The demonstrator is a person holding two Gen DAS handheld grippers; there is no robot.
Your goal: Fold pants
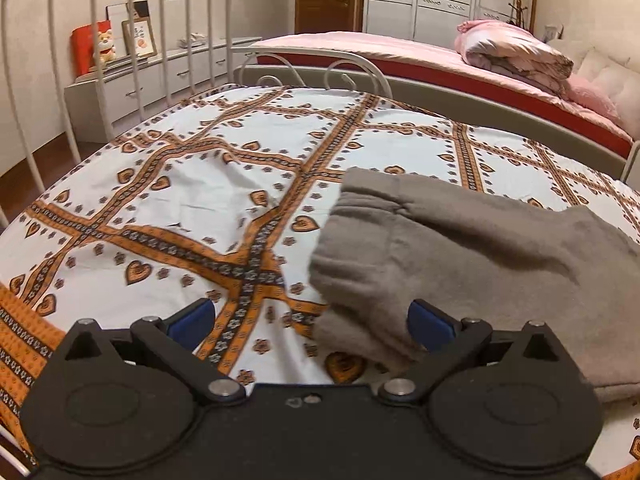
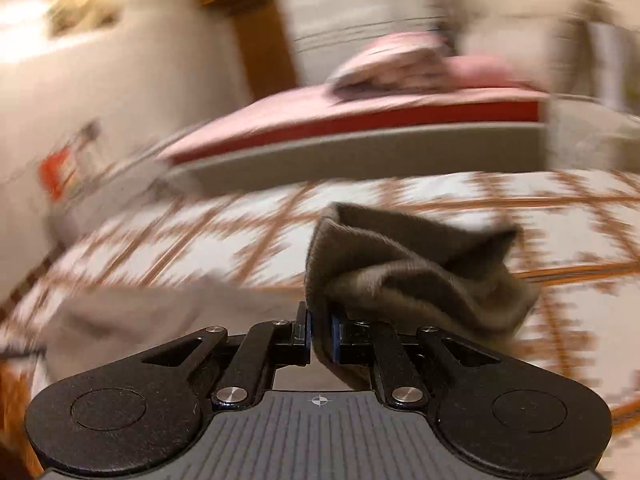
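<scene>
Evidently, we kept the left gripper [image 1: 310, 322] spread wide beside the pants [image 1: 460, 248]; the right gripper [image 2: 319, 334] clenched a bunched edge, presumably for folding over.

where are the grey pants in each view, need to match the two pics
Left wrist: the grey pants lie at right of centre on the patterned bedsheet, beside the open left gripper.
Right wrist: they are bunched at centre right, pinched in the shut jaws of the right gripper; the view is blurred.
Shared landmark: the pink bed behind.
</scene>
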